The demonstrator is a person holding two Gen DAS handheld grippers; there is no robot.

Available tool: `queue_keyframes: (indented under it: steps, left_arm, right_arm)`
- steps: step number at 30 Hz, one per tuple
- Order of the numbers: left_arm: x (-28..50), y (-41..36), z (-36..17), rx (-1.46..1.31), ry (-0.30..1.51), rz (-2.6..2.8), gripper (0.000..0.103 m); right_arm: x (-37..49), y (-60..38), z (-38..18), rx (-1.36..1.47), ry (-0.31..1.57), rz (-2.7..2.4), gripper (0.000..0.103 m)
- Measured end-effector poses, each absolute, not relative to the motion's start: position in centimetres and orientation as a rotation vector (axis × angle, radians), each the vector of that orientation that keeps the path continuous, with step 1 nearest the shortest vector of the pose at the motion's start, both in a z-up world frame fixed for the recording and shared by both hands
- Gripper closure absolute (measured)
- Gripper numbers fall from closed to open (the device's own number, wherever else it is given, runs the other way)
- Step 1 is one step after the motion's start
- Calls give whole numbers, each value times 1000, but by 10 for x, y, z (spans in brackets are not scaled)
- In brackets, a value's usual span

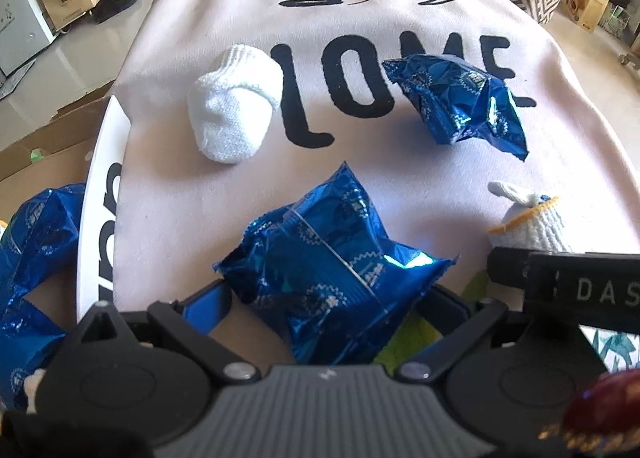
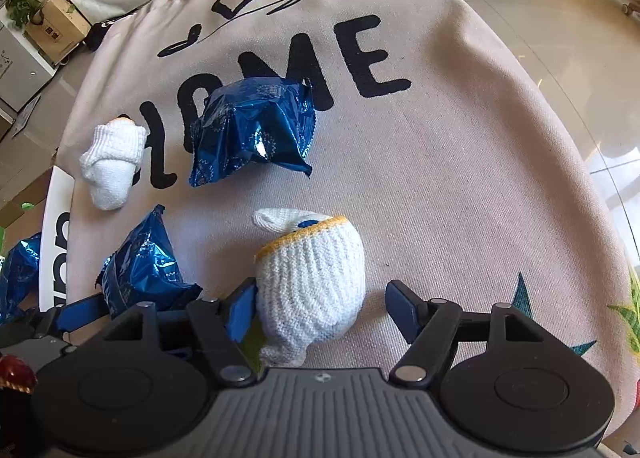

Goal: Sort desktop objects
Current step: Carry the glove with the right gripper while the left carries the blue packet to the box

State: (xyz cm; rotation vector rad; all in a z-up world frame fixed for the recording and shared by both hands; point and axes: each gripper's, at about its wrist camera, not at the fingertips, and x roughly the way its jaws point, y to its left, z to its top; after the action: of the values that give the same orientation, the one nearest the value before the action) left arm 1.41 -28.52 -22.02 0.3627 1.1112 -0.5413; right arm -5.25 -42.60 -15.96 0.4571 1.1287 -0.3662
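Your left gripper (image 1: pixel 328 294) stands spread wide and grips nothing: a crinkled blue foil snack packet (image 1: pixel 336 282) lies loose between its fingers on the pale cloth printed with black "HOME" lettering (image 1: pixel 400 186). The packet's near end is cut off behind the gripper body.

Your right gripper (image 2: pixel 320 306) is also released. A white knitted glove bundle with a yellow-edged cuff (image 2: pixel 312 282) sits between its blue pads; the left pad (image 2: pixel 242 310) touches or nearly touches the knit, while the right pad stands clear with cloth showing in the gap. A pale fingertip pokes out of the bundle's top, and its lower end is hidden behind the gripper.

Farther out on the cloth lie a second crumpled blue foil packet (image 2: pixel 252 130), covering part of the lettering, and a rolled plain white knitted bundle (image 2: pixel 112 166) to its left, well apart from both tools. Nothing stands between your grippers and the things under them.

At the cloth's left edge a white board with black letters (image 1: pixel 100 218) shows only as a strip, and more blue foil packets (image 1: pixel 28 258) beyond it are cut off by the frame. A dark red shiny object (image 1: pixel 604 402) at the lower right of the left view is too blurred to identify.
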Motion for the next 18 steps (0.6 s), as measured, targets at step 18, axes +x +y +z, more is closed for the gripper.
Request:
queue_keyframes:
  steps: [18]
  left_arm:
    - [9, -265, -184, 291, 1017, -589, 27]
  right_arm:
    - [-48, -415, -141, 544, 1071, -249, 49]
